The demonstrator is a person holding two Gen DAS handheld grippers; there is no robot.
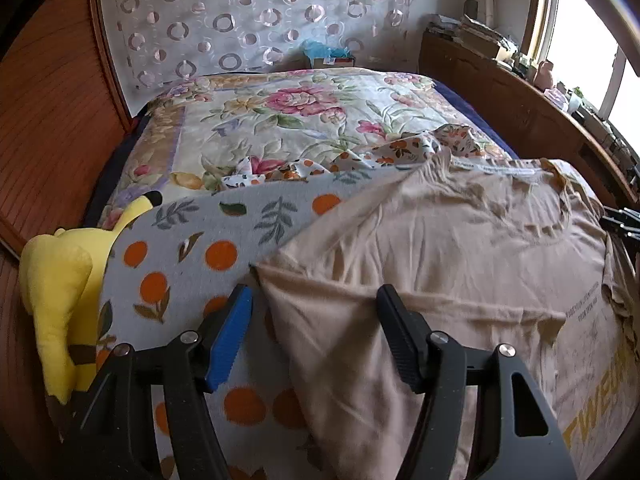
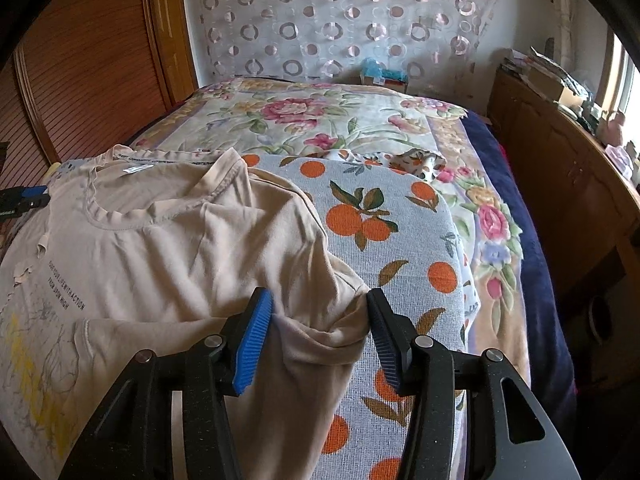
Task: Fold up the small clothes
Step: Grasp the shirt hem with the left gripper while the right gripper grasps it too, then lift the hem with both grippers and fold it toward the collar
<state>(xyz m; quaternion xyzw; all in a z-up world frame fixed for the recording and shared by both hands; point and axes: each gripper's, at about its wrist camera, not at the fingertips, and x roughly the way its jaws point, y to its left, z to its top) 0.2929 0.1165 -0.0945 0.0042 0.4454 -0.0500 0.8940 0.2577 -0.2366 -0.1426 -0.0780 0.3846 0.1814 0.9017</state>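
Note:
A beige T-shirt (image 1: 460,248) with printed text lies spread on an orange-patterned grey blanket (image 1: 200,248) on the bed. My left gripper (image 1: 316,300) is open, its jaws straddling the shirt's left edge and sleeve. In the right wrist view the same T-shirt (image 2: 168,240) lies collar away from me. My right gripper (image 2: 320,304) is open, with the bunched right sleeve (image 2: 320,332) lying between its jaws. The left gripper's tip (image 2: 24,200) shows at the far left edge there, and the right gripper's tip (image 1: 624,220) shows at the right edge of the left wrist view.
A yellow plush toy (image 1: 60,300) lies at the blanket's left edge. A small orange-print garment (image 1: 400,152) is crumpled beyond the shirt on the floral quilt (image 1: 280,120). A wooden cabinet (image 2: 560,184) with clutter stands at the right, a wooden wardrobe (image 2: 80,80) at the left.

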